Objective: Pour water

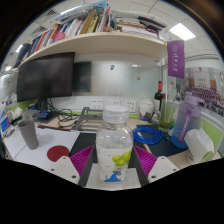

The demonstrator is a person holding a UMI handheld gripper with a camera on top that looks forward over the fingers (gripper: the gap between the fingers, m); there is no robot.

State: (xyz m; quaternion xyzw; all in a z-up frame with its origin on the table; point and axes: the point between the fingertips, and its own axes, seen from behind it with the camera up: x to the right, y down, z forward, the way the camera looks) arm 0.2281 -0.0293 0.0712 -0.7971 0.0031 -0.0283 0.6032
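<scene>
Bottle (115, 140) stands upright between the tongs (114, 162), clear plastic, pale cap on top, label with green marks low on its body. Both magenta pads (82, 158) sit close against its sides and look to be pressing on it, so I read the tongs as clamped on the bottle, though the contact itself is hard to make out. Cap appears to be on; no water visibly leaving the bottle, no tilt. My judgement: the pour has not begun, only the grasp is done; lifting, carrying to a vessel and tipping remain. Likely receivers: a dark cup (29, 131) off to the left on the table (62, 133), well apart from the bottle; which vessel is meant I cannot tell. Tongs held level, pointing straight across the table toward the monitor (45, 76) and the bookshelf (95, 42) above. A red disc (59, 153) lies just left of the tongs; blue item (150, 134) beyond on the right.
</scene>
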